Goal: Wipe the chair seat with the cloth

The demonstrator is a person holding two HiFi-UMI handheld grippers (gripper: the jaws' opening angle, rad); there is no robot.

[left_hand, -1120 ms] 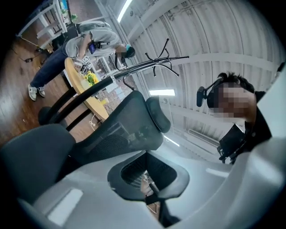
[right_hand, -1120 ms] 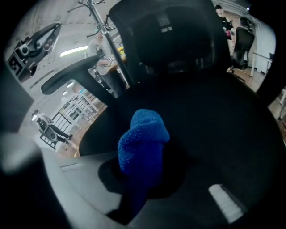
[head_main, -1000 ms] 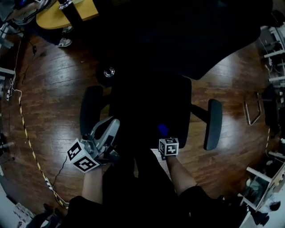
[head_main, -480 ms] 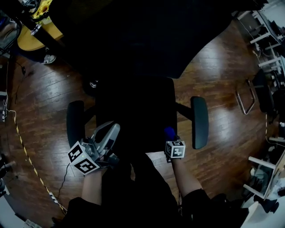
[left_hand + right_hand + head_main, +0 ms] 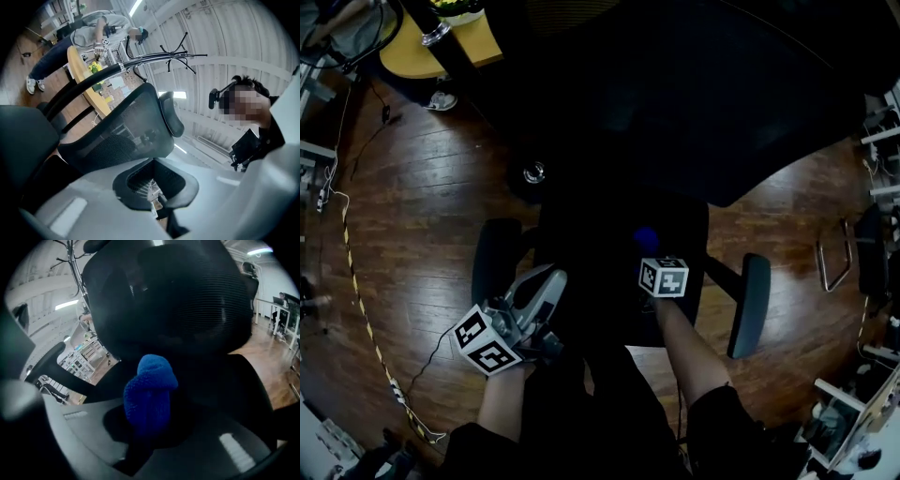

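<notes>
The right gripper (image 5: 652,255) has its 2 jaws closed on a blue cloth (image 5: 150,392), pinched low so that a rounded wad of the pile sticks out past the tips. That leaves a soft pad leading the tool, which suits rubbing a surface without the hard jaws scraping it.

From the head view the cloth sits over the black chair seat (image 5: 600,258), right of its middle and toward the mesh backrest (image 5: 178,301). The right gripper view looks along the seat at the backrest, so the tool is held low and nearly level with the seat. Whether the wad actually presses on the fabric cannot be told, as the seat is too dark to show contact.

The left gripper (image 5: 546,287) hangs off the seat's left edge, just beside the armrest (image 5: 492,262) on that side. Its jaws are closed with nothing between them, and its view tilts up at the backrest and the person, not down at the seat. I judge it is parked there to keep clear of the wiping path.

The person stands at the seat's front edge on the wooden floor (image 5: 412,216) and leans over, which gives the right arm reach across the whole cushion. The seat shows no visible marks, so how much of it has been wiped cannot be judged.
</notes>
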